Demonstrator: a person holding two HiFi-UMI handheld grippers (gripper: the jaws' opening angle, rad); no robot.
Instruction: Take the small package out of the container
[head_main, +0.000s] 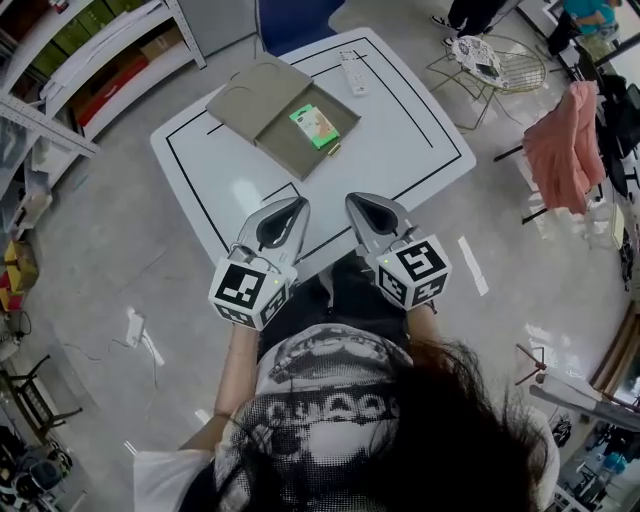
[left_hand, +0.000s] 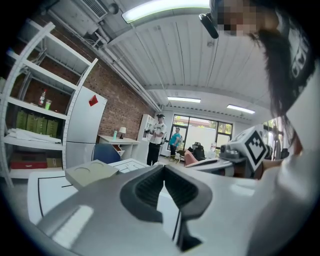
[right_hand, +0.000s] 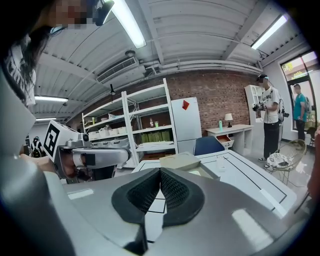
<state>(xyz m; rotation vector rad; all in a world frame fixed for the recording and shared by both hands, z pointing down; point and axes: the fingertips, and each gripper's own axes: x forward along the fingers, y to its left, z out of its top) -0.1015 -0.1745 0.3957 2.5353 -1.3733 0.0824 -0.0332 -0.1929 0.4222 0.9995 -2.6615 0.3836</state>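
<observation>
Small package (head_main: 314, 126): green, lying flat in the open container (head_main: 288, 152), in the tray's far right part. In the head view its long axis runs diagonally, upper left to lower right, parallel to the tray's far wall. The container's lid (head_main: 255, 98) lies open on the left. Container rests on the white surface (head_main: 400, 135), far half. Left gripper (head_main: 298, 206) and right gripper (head_main: 353, 201) hover side by side over the near edge, well apart from the container. Both pairs of jaws are together, nothing between them.

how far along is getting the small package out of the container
Done: the container lies open. In hand: nothing; left gripper and right gripper are shut and empty at the near edge of the table. Left: the green package sits inside, not yet lifted.
</observation>
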